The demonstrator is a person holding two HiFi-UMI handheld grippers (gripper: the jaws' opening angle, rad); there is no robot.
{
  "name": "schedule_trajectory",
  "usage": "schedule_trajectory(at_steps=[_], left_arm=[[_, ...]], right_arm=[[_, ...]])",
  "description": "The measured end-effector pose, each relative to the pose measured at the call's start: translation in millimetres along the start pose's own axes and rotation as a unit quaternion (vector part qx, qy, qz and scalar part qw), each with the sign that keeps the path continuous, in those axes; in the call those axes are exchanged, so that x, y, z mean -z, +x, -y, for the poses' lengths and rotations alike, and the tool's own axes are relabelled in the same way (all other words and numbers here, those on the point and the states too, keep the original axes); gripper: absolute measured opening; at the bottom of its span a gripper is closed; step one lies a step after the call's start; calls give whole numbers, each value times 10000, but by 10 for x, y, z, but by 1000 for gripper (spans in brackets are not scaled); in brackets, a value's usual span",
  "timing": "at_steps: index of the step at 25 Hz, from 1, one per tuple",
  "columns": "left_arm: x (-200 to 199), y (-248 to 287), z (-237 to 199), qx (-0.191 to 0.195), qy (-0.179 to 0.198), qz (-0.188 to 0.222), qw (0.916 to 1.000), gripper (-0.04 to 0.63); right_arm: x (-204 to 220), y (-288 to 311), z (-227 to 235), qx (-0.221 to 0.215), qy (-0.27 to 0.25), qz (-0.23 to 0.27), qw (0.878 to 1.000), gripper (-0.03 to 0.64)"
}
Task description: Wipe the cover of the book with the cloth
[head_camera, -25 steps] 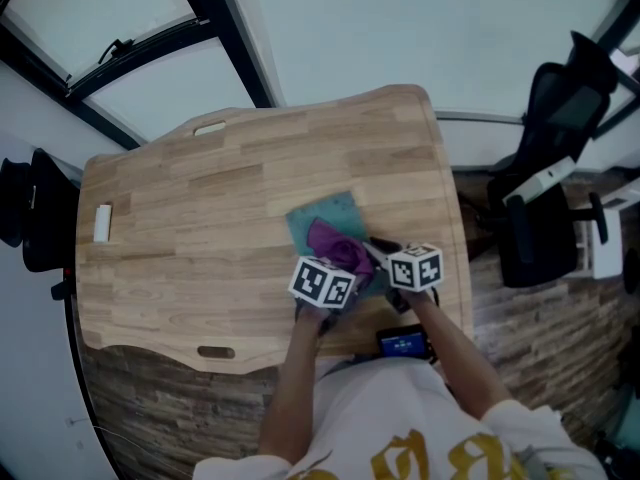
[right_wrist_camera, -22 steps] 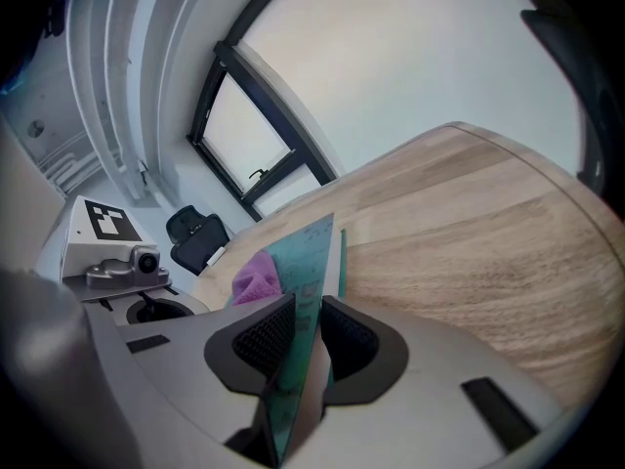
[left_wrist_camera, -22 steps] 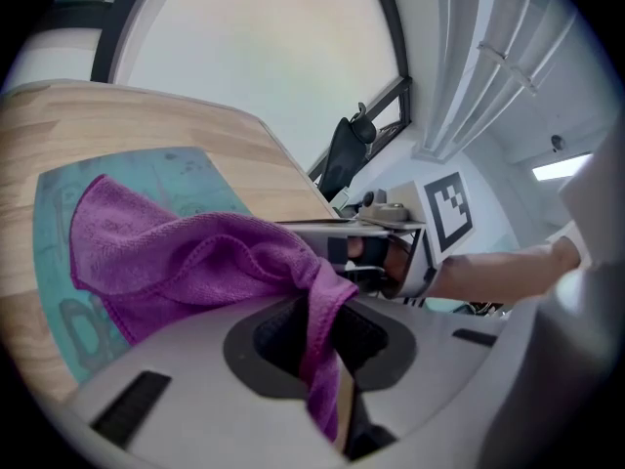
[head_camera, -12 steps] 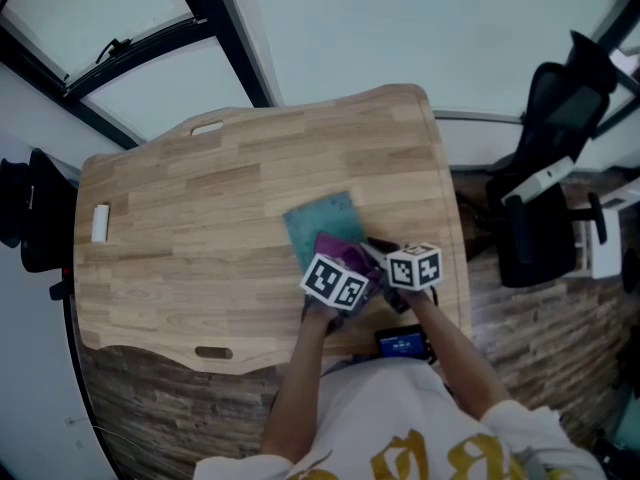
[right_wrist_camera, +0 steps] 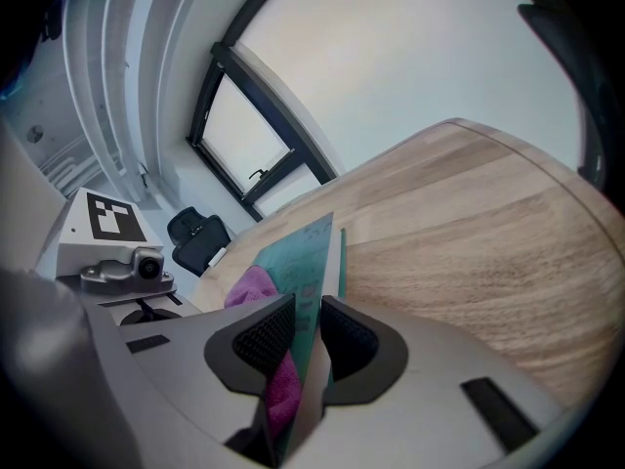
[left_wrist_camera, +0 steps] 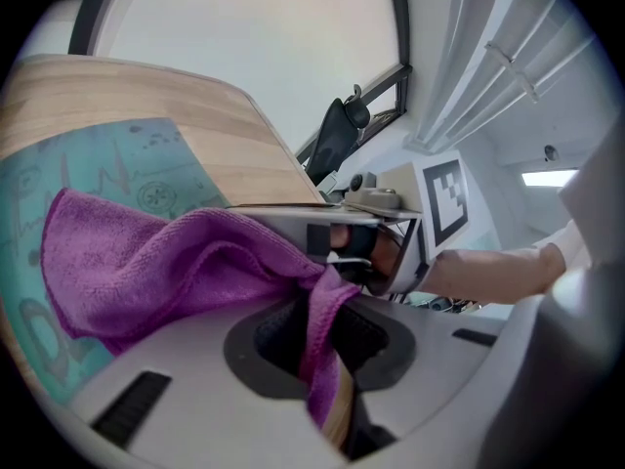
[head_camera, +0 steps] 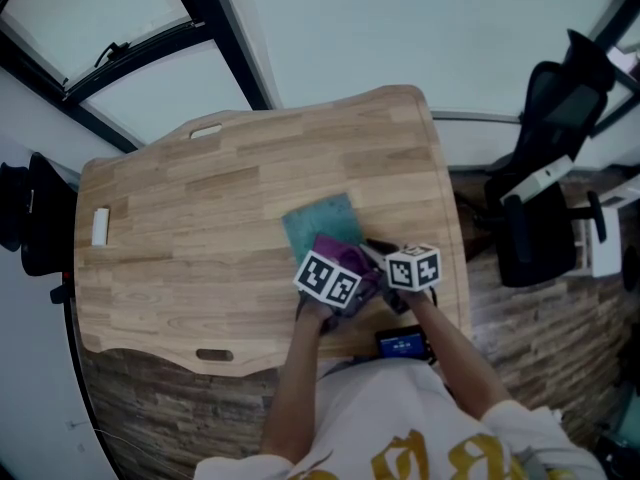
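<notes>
Atop book [head_camera: 318, 218], cloth [left_wrist_camera: 146, 262] clamped in left tool [left_wrist_camera: 314, 322]

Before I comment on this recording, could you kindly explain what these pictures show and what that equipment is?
There is no robot here: a person holds a two-jaw gripper in each hand. The head view looks down from a camera on the person's head onto a wooden table; the other two pictures come from cameras riding on each gripper. On the table lies a teal book. The left gripper has its jaws closed on a purple cloth, which rests on the book's cover. The right gripper clamps the book's edge, apparently to steady it. The marker cubes belong to the grippers.
</notes>
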State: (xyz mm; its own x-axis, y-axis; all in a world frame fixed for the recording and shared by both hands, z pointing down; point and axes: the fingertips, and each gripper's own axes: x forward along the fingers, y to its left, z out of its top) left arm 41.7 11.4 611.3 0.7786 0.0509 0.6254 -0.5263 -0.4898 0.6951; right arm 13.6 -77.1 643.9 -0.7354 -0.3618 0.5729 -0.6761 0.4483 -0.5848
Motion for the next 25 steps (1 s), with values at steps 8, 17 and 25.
schedule_trajectory(at_steps=[8,17,25], left_arm=[[127,-132,-47,84,-191,113,9997,49],[299,-385,-154,142,-688,607,9957,49],[374,-507,-223,-111,-762,552,9955,49]], right_arm=[[6,4,10,-34,16,-2,10000,71],[5,6,12,-30,-10,20,10000,71],[-7,-15,13,11,-1,25,10000,71]])
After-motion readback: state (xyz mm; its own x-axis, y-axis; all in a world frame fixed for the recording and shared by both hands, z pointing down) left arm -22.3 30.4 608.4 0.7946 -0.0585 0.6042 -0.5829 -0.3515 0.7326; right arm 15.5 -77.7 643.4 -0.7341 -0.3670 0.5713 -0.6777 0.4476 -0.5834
